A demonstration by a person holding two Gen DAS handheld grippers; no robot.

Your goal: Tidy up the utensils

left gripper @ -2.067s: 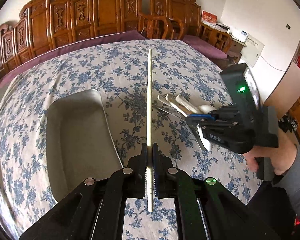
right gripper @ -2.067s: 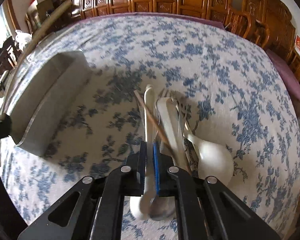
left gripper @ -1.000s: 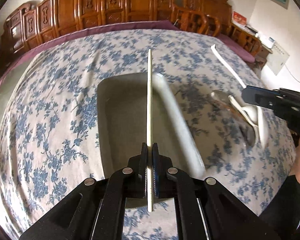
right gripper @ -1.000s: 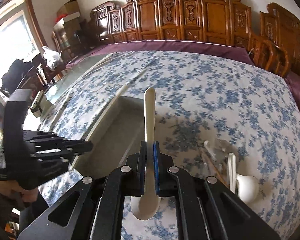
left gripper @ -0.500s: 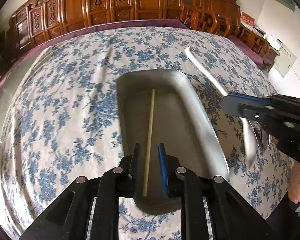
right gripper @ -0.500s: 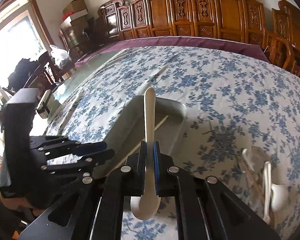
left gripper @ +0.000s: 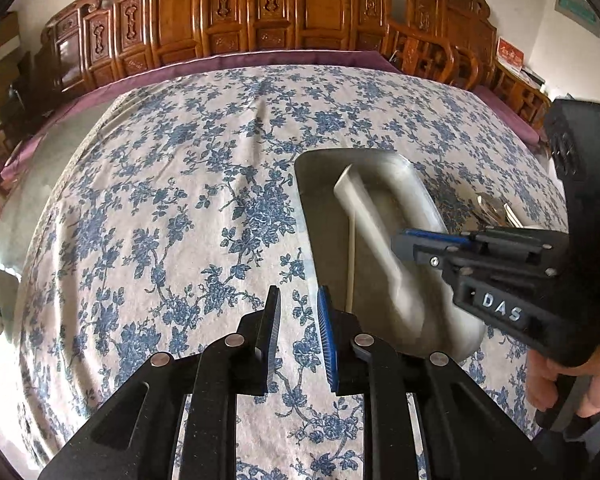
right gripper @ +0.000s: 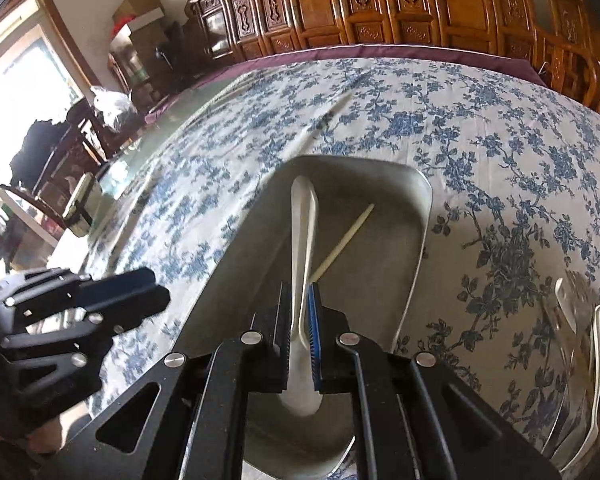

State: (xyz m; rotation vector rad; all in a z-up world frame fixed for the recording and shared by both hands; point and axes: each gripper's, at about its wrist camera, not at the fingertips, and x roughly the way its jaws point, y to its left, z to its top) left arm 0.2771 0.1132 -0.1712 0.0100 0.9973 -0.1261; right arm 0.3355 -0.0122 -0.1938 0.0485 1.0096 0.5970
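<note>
A grey oblong tray (left gripper: 414, 184) (right gripper: 420, 232) lies on the blue-flowered tablecloth. A pale chopstick (left gripper: 352, 264) (right gripper: 342, 242) lies inside it. My right gripper (right gripper: 299, 300) is shut on a white ceramic spoon (right gripper: 302, 240) and holds it low over the tray; the spoon also shows blurred in the left wrist view (left gripper: 376, 240). My left gripper (left gripper: 298, 308) is open and empty, just left of the tray's near end. More utensils (right gripper: 580, 360) lie in a pile right of the tray.
The round table carries the flowered cloth (left gripper: 180, 200) over a purple one. Carved wooden chairs (left gripper: 260, 12) ring the far side. The person's hand (left gripper: 572, 384) holds the right gripper's handle. A glass table edge and clutter (right gripper: 80, 200) lie to the left.
My left gripper has drawn back left off the tray, leaving the chopstick inside. My right gripper has carried the white spoon down over the tray.
</note>
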